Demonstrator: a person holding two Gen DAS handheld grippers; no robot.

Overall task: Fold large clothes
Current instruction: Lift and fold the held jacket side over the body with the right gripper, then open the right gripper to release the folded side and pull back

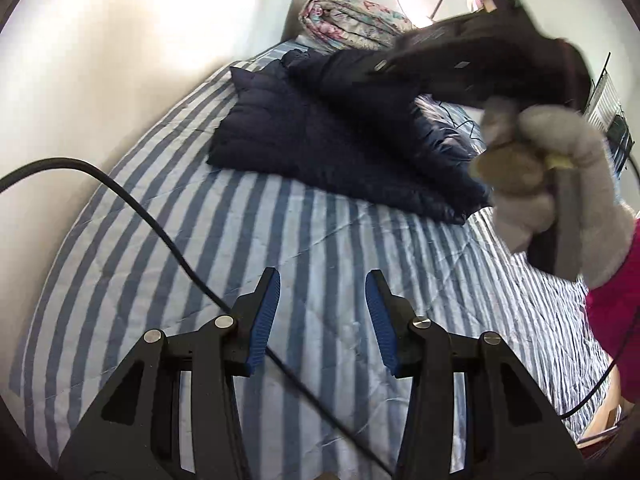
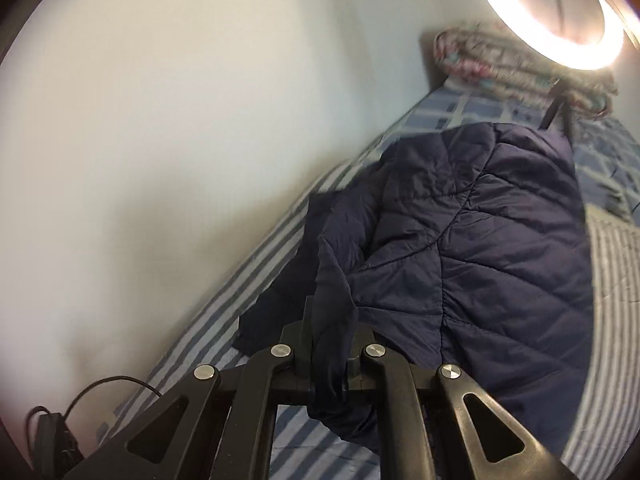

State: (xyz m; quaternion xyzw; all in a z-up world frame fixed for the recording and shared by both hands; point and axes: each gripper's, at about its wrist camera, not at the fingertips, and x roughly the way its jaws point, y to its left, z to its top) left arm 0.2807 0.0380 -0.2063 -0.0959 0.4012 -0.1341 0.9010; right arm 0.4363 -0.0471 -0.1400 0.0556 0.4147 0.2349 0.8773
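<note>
The right tool [image 2: 326, 344] is clamped on a bunched fold of the navy quilted jacket [image 2: 480, 248]; the rest of the garment spreads ahead of it and to its right across the striped bed [image 2: 224, 312]; a floral blanket [image 2: 512, 64] lies rolled at the bed's far end beyond the jacket; the left tool [image 1: 322, 320] hangs over bare stripes with its blue pads [image 1: 264, 320] apart and nothing between them; the jacket lies well ahead of it; a gloved hand [image 1: 560, 196] grips the right tool ahead and to its right.
</note>
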